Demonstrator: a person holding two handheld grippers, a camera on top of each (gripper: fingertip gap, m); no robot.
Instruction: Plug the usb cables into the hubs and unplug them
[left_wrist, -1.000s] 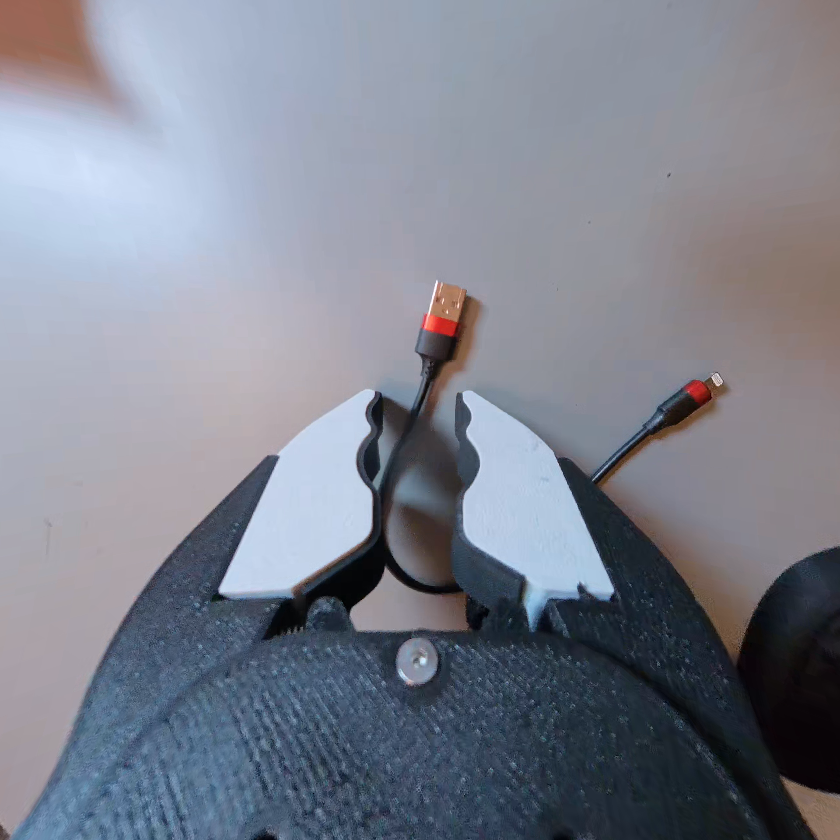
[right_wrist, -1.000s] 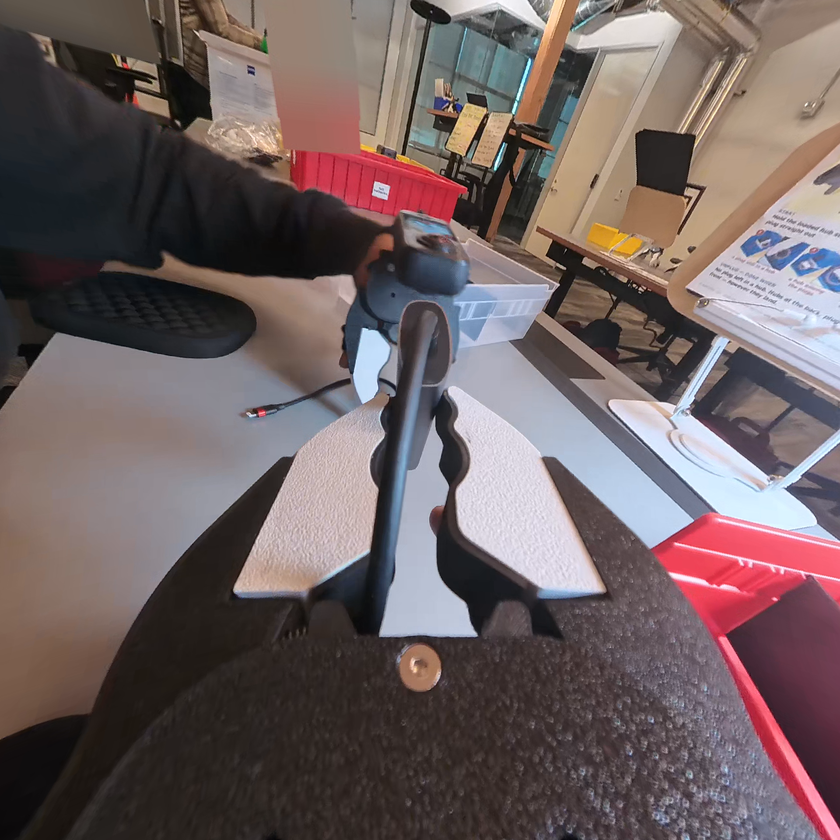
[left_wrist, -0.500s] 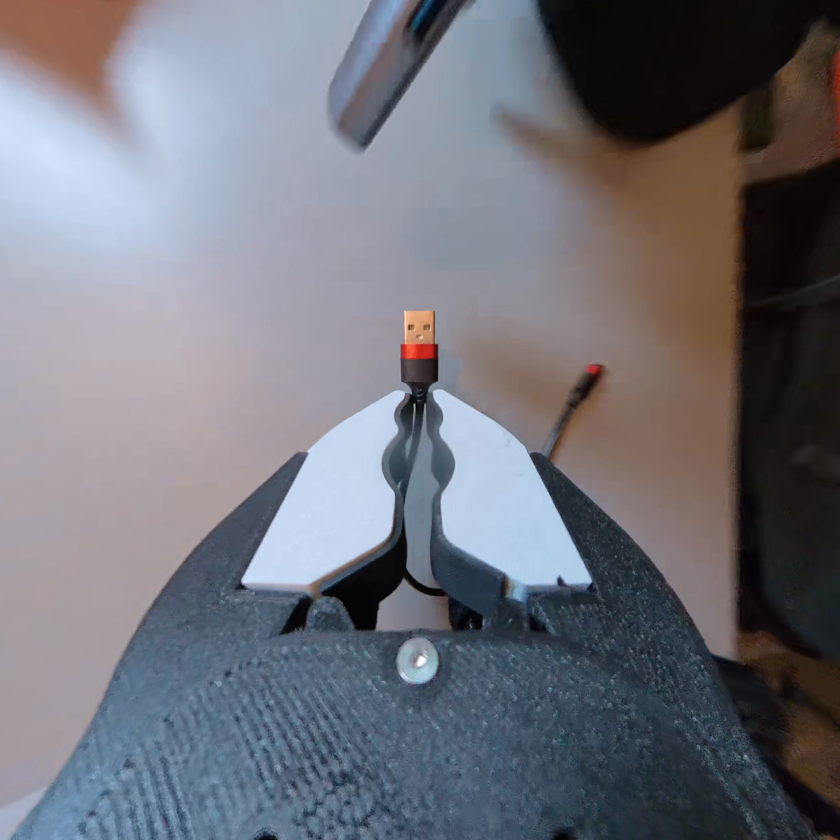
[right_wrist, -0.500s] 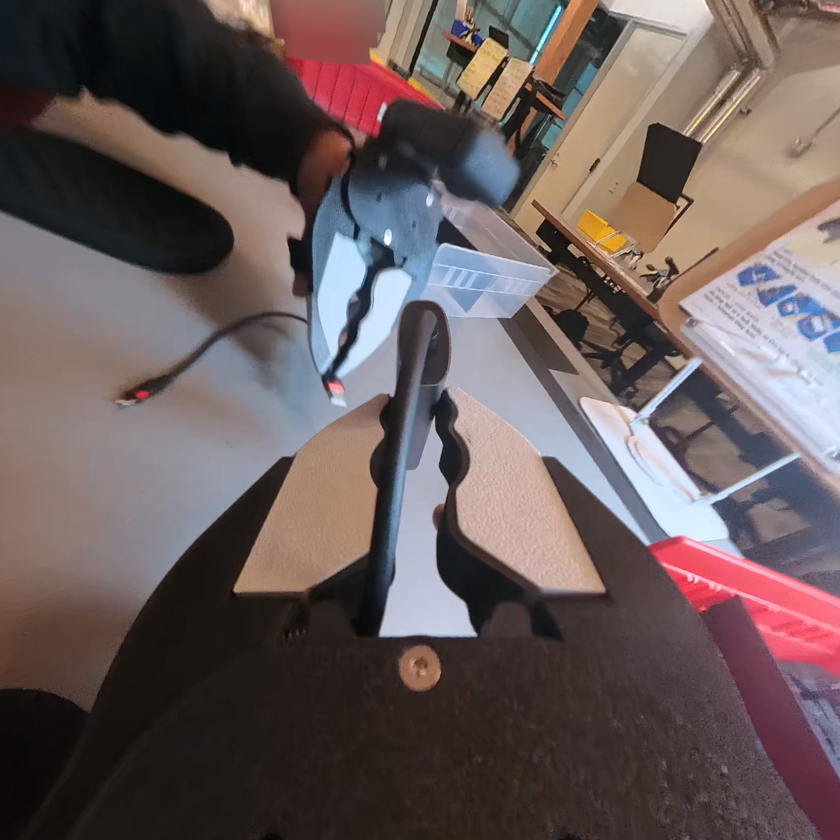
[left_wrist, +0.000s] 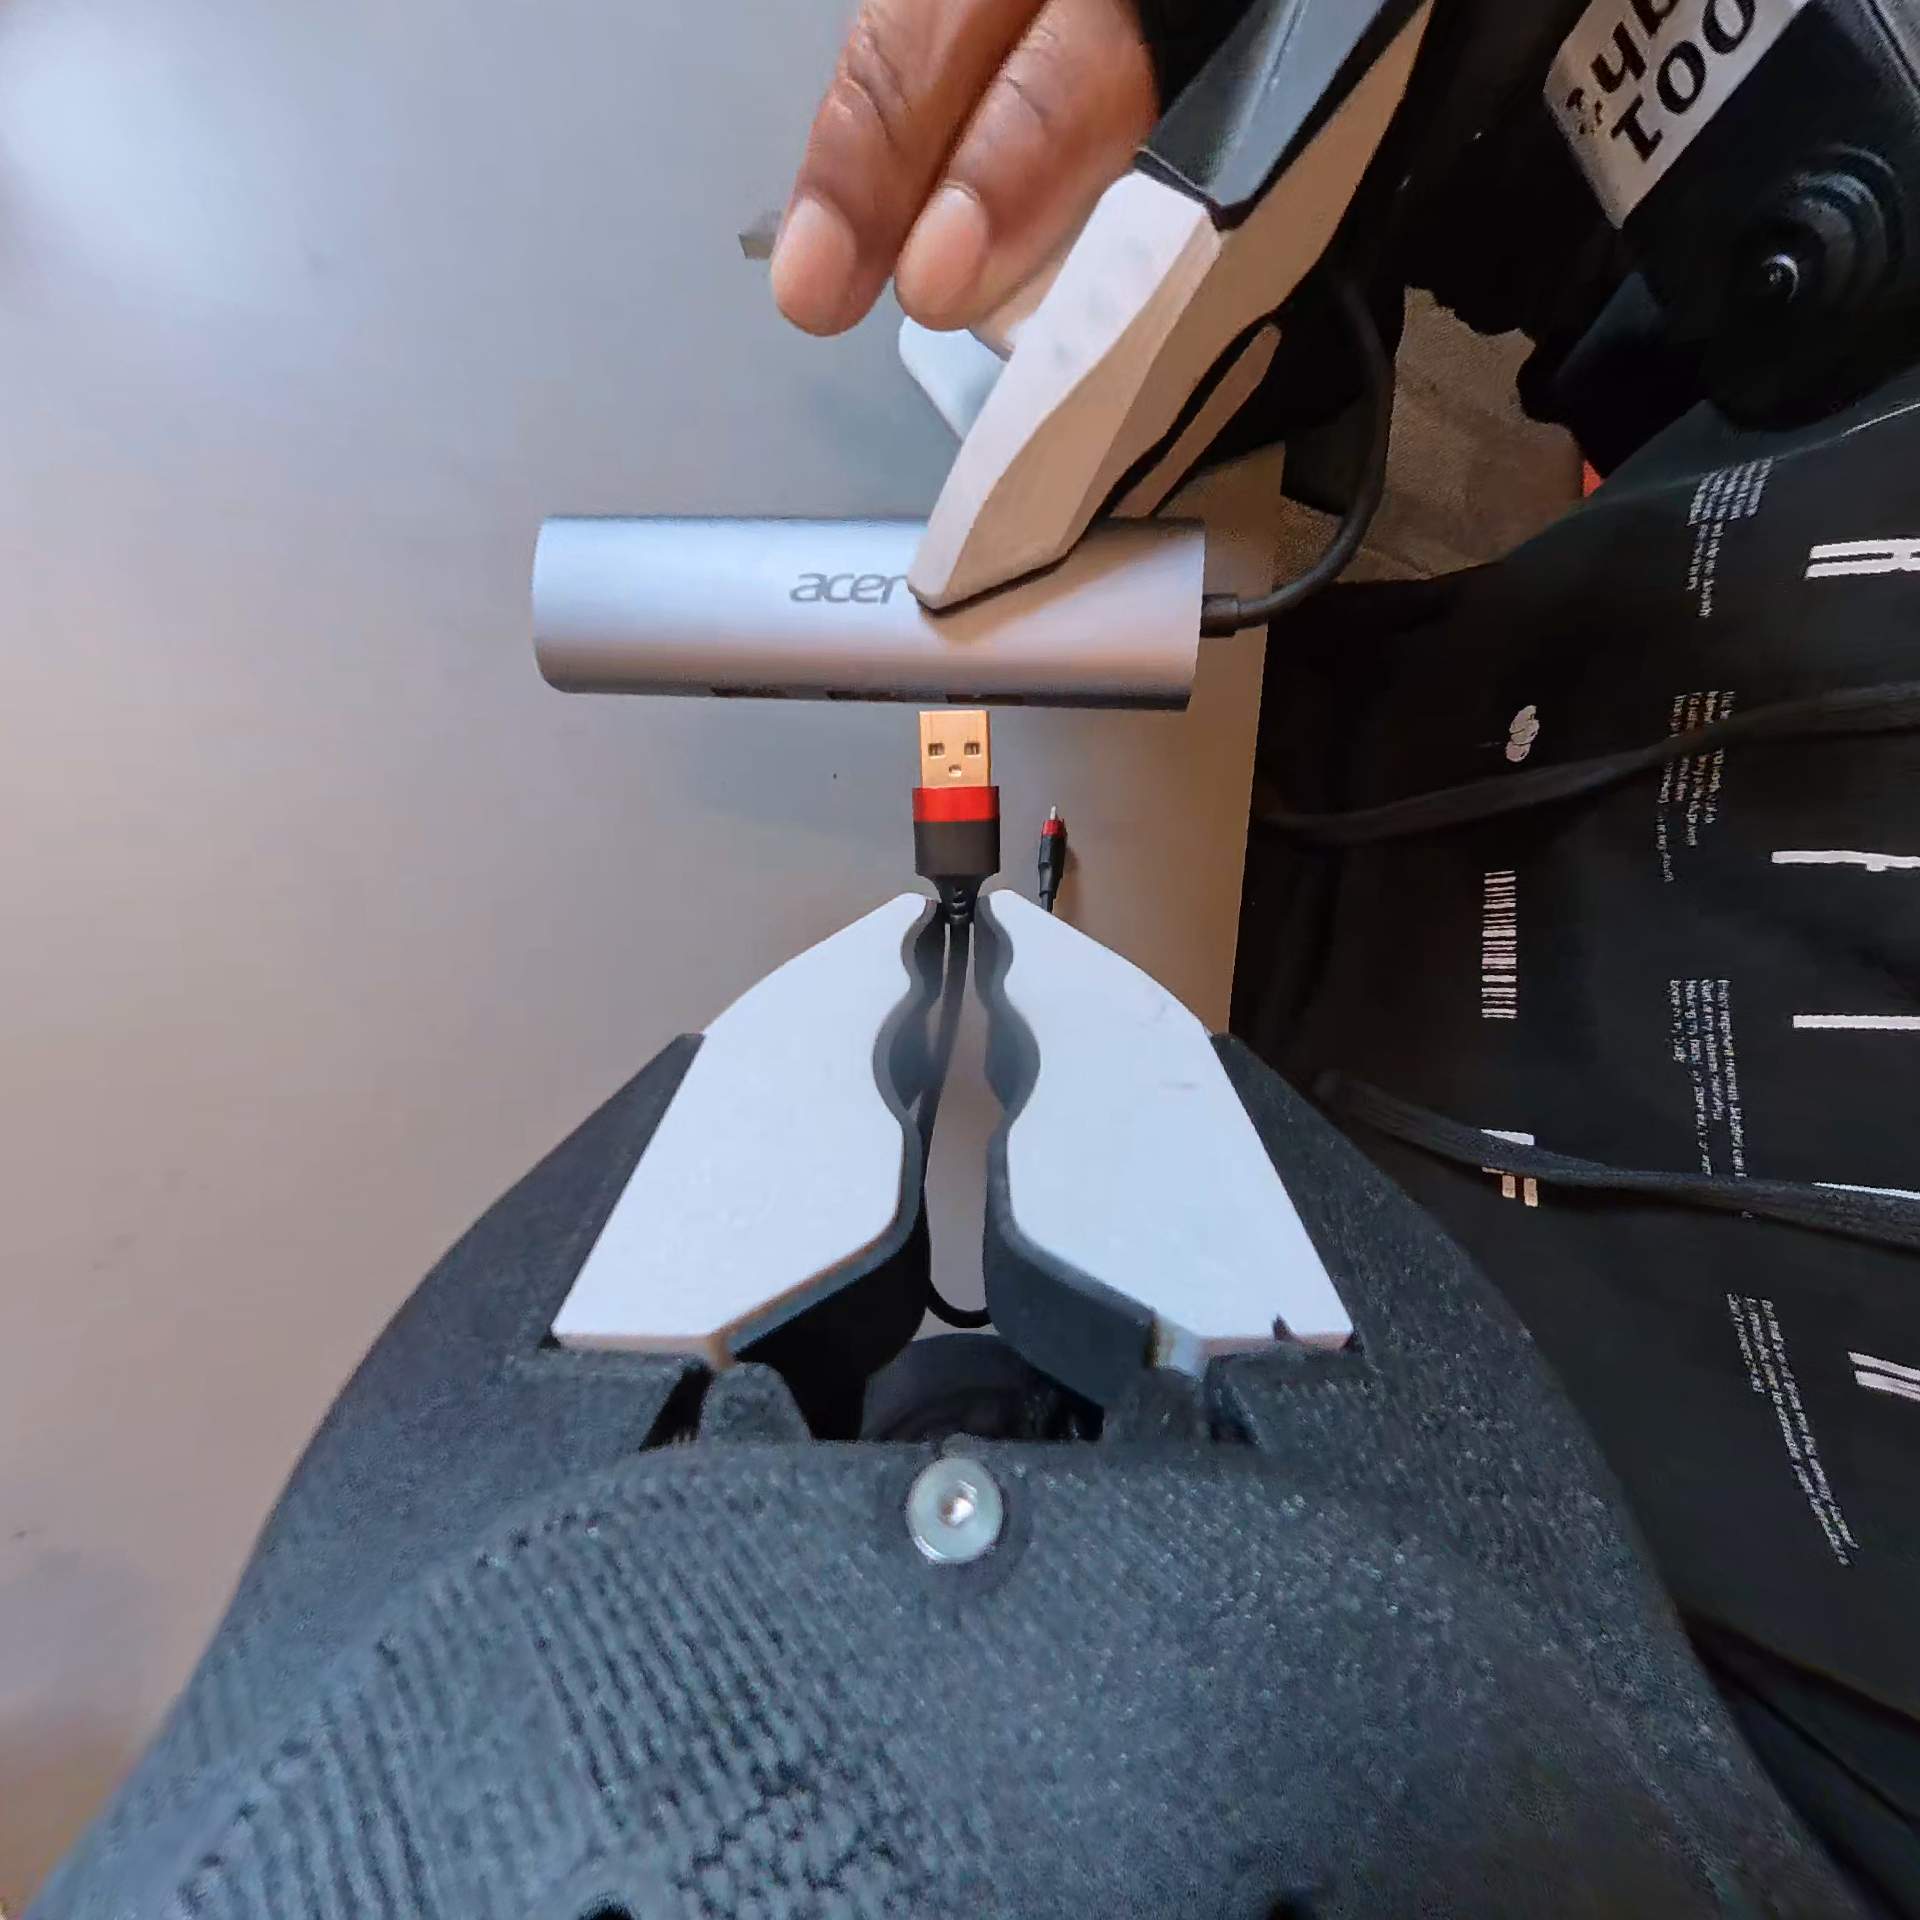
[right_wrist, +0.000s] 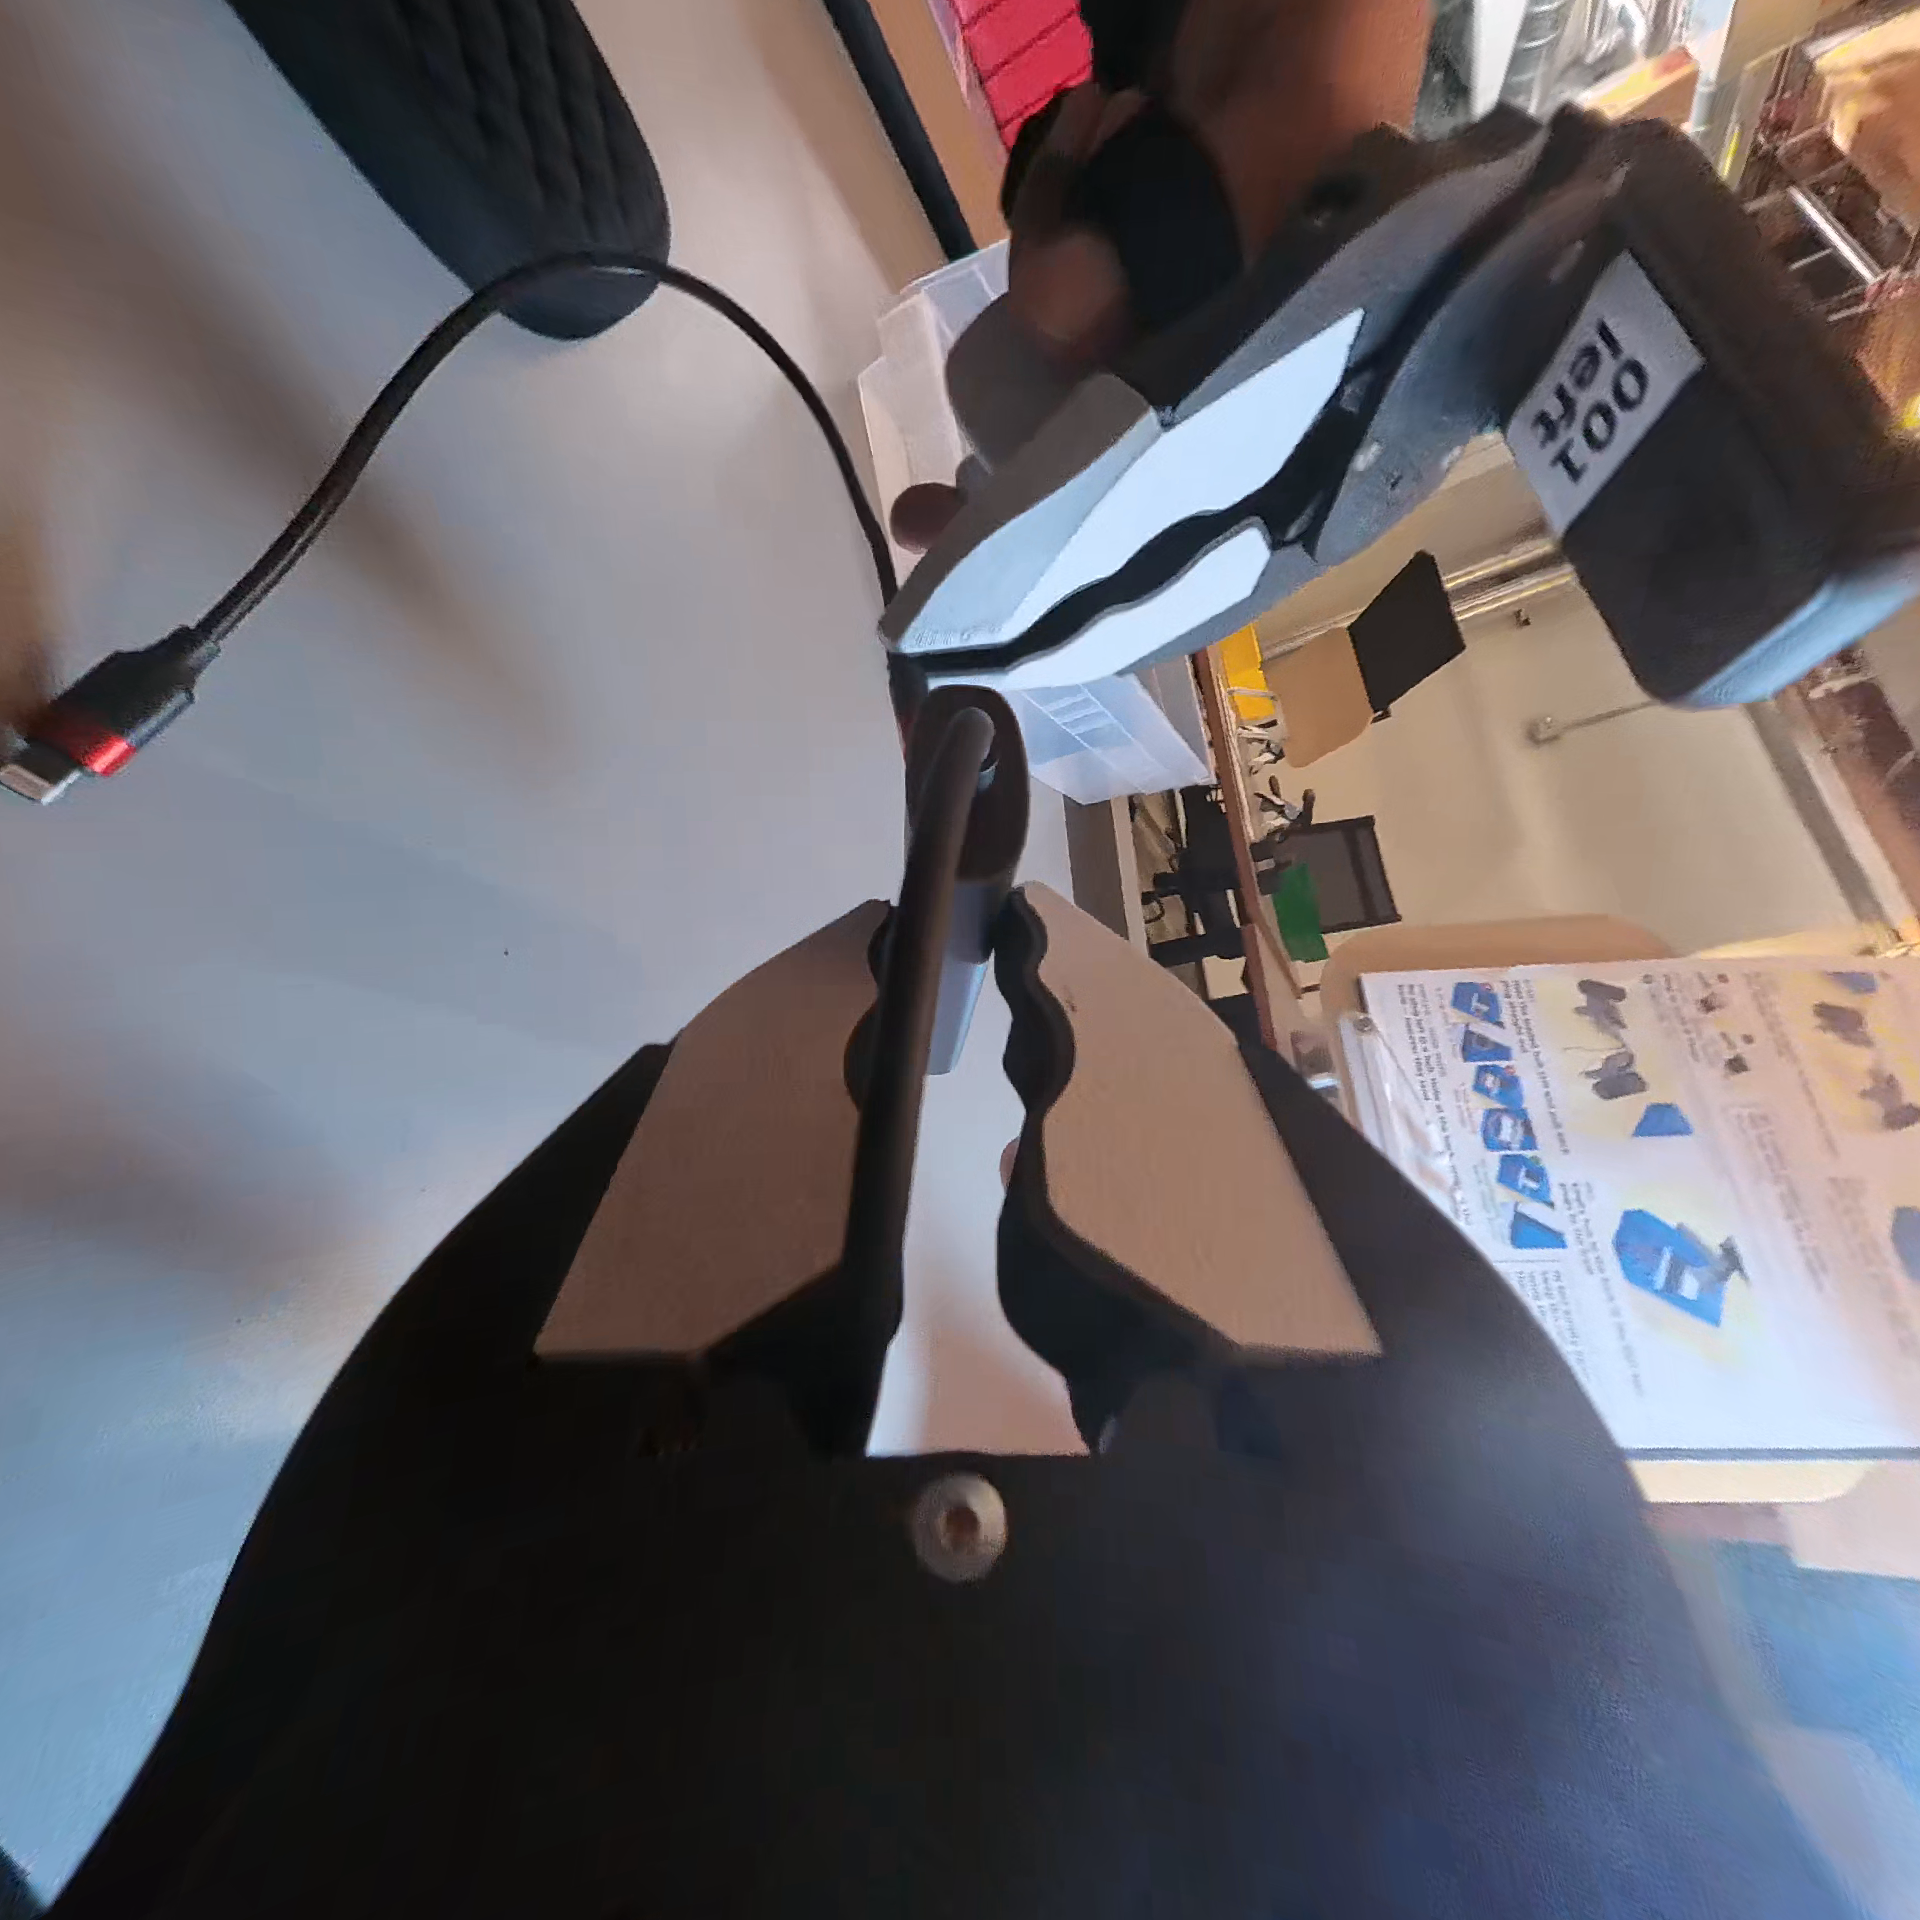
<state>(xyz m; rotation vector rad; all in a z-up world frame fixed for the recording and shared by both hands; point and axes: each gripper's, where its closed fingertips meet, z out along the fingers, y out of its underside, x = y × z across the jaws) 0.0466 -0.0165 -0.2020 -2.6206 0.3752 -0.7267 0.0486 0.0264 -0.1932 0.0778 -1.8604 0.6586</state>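
A red-collared USB plug (left_wrist: 954, 771), its cable clamped in the left gripper (left_wrist: 956, 914), points at a port on the grey hub (left_wrist: 717, 613), just short of it. The right gripper (right_wrist: 940, 925) grips the hub above the grey table (left_wrist: 312, 727), near its edge.

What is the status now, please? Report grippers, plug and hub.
Left hand-held gripper shut on USB cable. Right hand-held gripper shut on grey hub. Plug just short of port, not in. Nothing between.
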